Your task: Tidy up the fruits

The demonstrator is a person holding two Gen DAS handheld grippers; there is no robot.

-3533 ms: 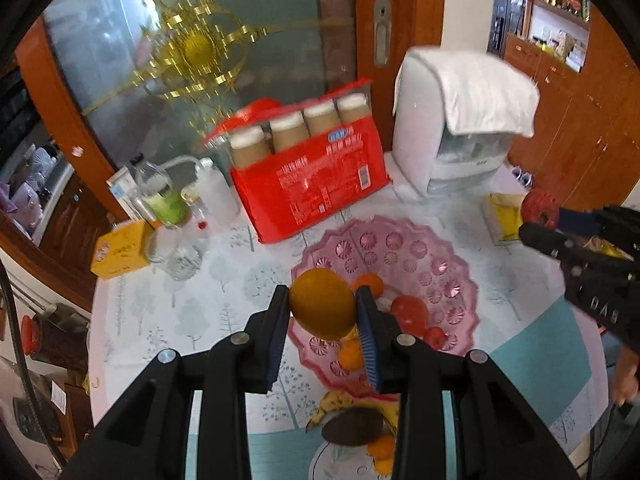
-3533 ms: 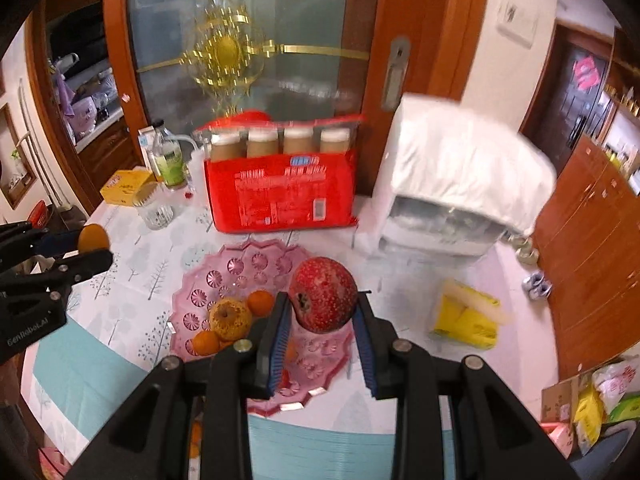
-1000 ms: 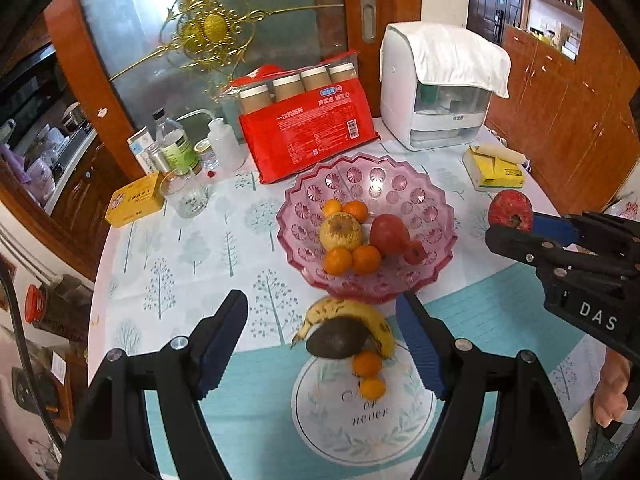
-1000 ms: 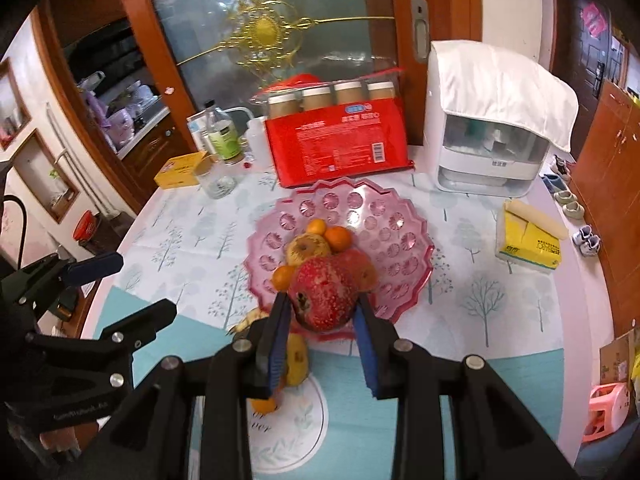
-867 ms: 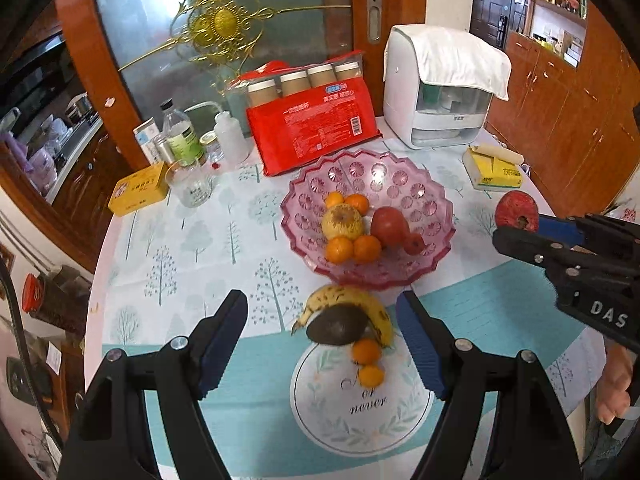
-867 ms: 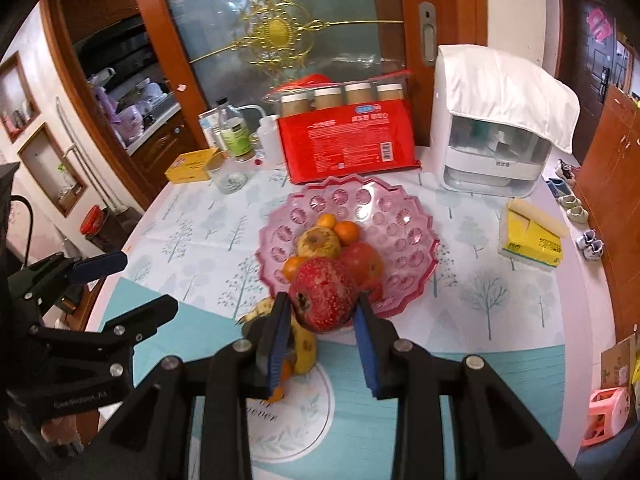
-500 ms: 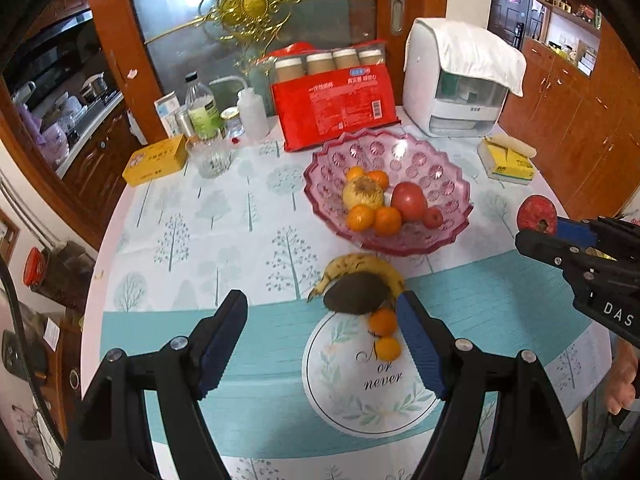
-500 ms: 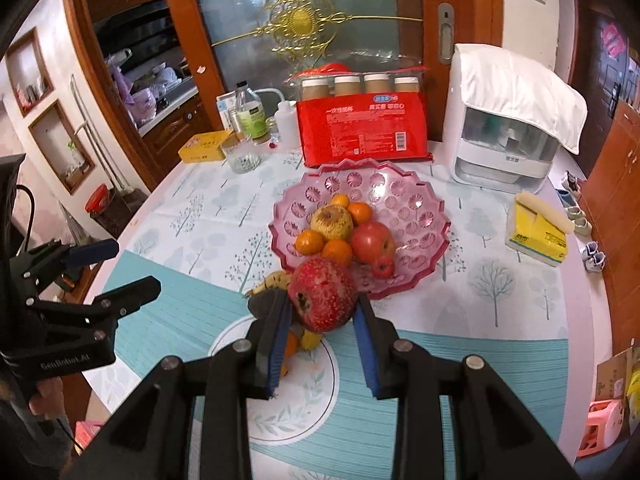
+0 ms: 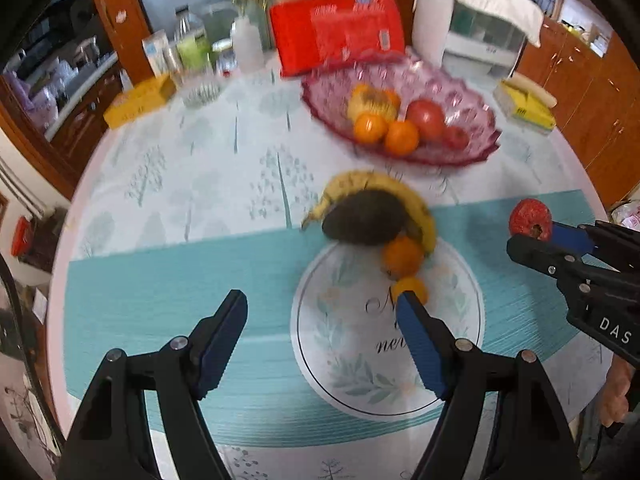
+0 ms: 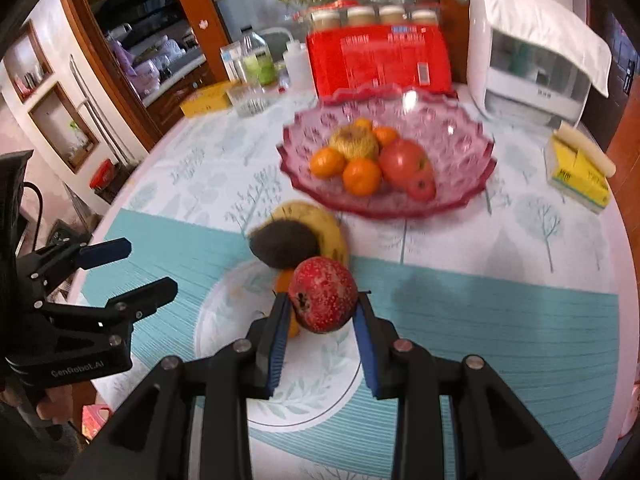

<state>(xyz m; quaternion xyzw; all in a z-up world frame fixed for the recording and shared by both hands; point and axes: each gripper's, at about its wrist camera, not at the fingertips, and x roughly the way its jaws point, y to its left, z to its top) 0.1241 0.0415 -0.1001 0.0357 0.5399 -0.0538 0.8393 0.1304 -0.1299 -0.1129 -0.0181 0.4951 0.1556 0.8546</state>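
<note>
Two claws; right claw (image 10: 321,310) clamps pomegranate (image 10: 323,295); left claw (image 9: 322,314) empty

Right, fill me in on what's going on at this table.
Someone is sorting fruit with two handheld grippers. The right gripper is shut on a pomegranate, held above the table. The left gripper is open and empty. The pink bowl holds several fruits; a banana, an avocado and two oranges lie in front of it.

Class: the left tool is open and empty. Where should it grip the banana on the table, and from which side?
Probably the banana's bare far outer curve, from above. The avocado fills its near inner side, with an orange beside one end.
</note>
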